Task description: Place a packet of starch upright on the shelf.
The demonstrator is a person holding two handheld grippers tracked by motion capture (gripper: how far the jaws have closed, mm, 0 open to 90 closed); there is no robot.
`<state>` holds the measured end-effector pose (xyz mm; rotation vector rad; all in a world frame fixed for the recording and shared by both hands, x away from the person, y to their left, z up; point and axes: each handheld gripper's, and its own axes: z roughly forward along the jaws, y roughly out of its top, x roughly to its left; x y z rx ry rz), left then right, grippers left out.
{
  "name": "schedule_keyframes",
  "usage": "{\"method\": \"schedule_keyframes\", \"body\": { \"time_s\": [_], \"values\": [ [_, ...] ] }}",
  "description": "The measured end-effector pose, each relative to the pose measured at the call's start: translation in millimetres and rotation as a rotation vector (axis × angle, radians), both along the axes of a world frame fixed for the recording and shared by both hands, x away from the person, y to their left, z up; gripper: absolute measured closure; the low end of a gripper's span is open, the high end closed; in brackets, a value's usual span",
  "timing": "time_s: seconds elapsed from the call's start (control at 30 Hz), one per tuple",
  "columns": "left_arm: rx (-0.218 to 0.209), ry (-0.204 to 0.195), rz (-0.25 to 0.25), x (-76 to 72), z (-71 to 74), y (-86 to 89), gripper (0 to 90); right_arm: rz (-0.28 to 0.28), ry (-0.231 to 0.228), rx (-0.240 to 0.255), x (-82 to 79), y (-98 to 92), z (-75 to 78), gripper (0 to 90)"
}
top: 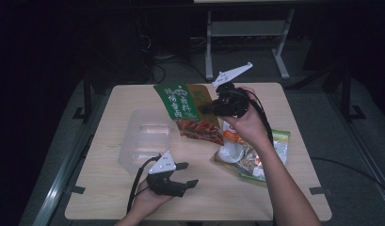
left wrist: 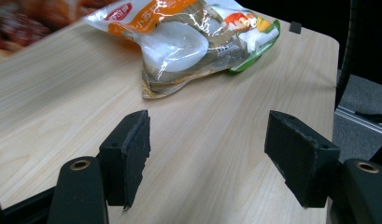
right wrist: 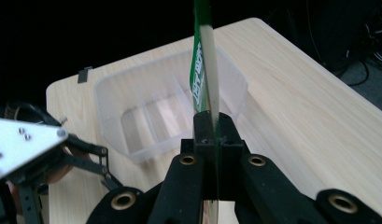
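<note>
While the green snack packet is lifted clear of the table at the far middle, it is clamped edge-on between the jaws of the right gripper. In the right gripper view the two black jaws are seen pressed together on the packet's thin edge, which rises straight up from them. The packet's red lower part hangs just above the tabletop, to the right of the clear plastic tray.

At the near left, the left gripper is held low over the table with its jaws wide apart and nothing between them; only bare wood is seen between the two pads in the left gripper view. Beyond them, the orange-and-white food bag lies flat on the table, with a green-edged packet tucked beneath it.

The right side of that pile is partly covered by the person's right forearm in the high view. The tray's compartments are hard to make out through the clear plastic, and part of it is blocked by the packet's edge in the right gripper view. The packet's printing is too small to be read. The room behind the table is lost in darkness.
</note>
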<state>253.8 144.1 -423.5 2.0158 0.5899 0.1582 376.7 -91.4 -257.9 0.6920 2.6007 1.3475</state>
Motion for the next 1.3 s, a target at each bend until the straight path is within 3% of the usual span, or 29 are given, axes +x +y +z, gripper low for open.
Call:
{"method": "schedule_keyframes", "body": {
  "time_s": [0.17,0.37,0.57,0.83,1.3],
  "values": [
    [0.023,-0.007,-0.004,-0.5,0.1,-0.3,31.1,0.027,-0.009,0.000,8.6,14.4,3.8,89.9],
    [0.016,-0.010,-0.009,-0.8,-0.4,-1.8,31.1,0.067,-0.038,0.002,19.1,36.0,7.6,89.9],
    [0.010,-0.005,-0.005,-1.1,-0.2,-0.8,31.1,0.092,-0.033,0.015,32.5,59.5,10.0,89.9],
    [0.010,-0.001,-0.004,0.6,0.1,1.3,31.1,0.114,-0.016,-0.006,53.5,92.0,1.2,89.9],
    [0.031,-0.016,-0.011,0.9,1.1,2.7,31.1,0.121,0.033,0.028,83.6,141.5,-19.7,89.8]
  ]
}}
